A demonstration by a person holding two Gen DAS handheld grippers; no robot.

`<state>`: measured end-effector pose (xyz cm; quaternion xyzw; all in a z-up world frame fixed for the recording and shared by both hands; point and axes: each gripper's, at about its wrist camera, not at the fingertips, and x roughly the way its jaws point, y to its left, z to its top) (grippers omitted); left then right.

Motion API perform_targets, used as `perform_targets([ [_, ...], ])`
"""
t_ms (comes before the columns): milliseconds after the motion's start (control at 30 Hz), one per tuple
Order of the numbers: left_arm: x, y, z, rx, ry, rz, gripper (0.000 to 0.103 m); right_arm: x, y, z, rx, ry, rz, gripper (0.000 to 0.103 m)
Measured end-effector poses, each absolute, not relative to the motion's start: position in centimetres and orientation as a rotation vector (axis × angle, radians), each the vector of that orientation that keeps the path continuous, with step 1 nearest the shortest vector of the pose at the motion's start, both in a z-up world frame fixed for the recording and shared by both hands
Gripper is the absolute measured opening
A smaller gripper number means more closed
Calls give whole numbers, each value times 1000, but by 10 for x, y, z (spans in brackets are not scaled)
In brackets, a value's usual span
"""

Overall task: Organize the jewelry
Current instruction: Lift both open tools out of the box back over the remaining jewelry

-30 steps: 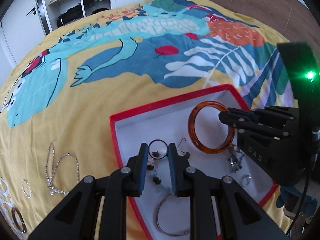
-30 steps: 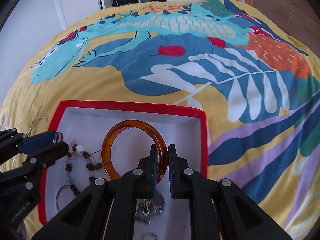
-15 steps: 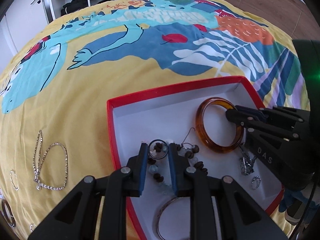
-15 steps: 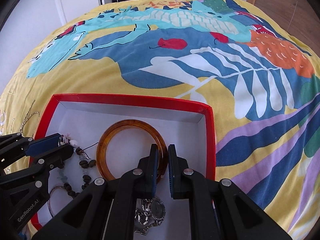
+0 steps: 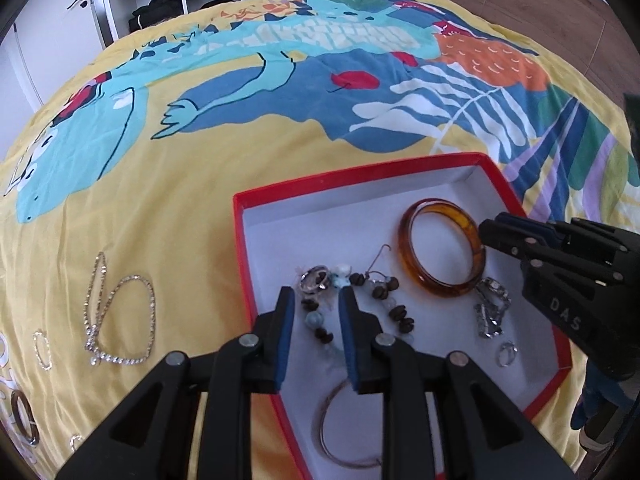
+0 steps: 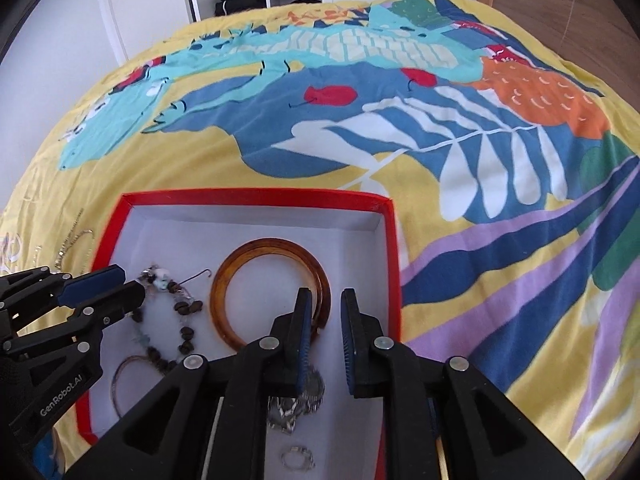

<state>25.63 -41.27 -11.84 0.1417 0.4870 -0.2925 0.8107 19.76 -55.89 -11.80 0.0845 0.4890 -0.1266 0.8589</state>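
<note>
Both sets of jaws stand apart and grasp nothing. On the left gripper [image 5: 314,300] they hang over the near left part of the red box [image 5: 360,174], with a small silver ring [image 5: 315,280] just ahead of the tips and a string of brown and pale beads [image 5: 384,300] running between and to the right of them. On the right gripper [image 6: 323,300] the left blue pad overlaps the near rim of an amber bangle [image 6: 260,256], though contact cannot be judged; the right pad is over bare white floor.

That bangle is glossy, see-through orange-brown, and lies flat in the far right part of the box. Nearer than it sits a crumpled silver watch [image 5: 490,312], then a small silver ring [image 5: 506,354] close to the near right wall. A thin wire hoop [image 5: 340,436] lies below the left jaws, partly hidden by them.

Red walls edge the box, white inside; its far half is bare floor.

Left of the box, well apart from the left jaws, a sparkly chain [image 5: 116,312] loops on the yellow patterned bedspread [image 5: 160,200], with a few small hoops [image 5: 42,350] toward the near left edge. Beyond the box the bed runs open to white wardrobe doors [image 6: 148,4].
</note>
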Motion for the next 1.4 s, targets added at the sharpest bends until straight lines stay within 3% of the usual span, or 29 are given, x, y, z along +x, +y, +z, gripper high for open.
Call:
perform_targets([
  [267,228,-397,-78,278,999,-632,34,157,-553,-77,241,948,-291,26],
  [533,182,-356,-30,253,924,-617,35,100,-521,-35,273,872,-302,28],
  [867,131,-271,12,220,892,-532,35,49,-455,6,266,812,-244,35],
  [1400,62,-114,38,147,830,-329,35,-13,-366,45,209,767,-159,36],
])
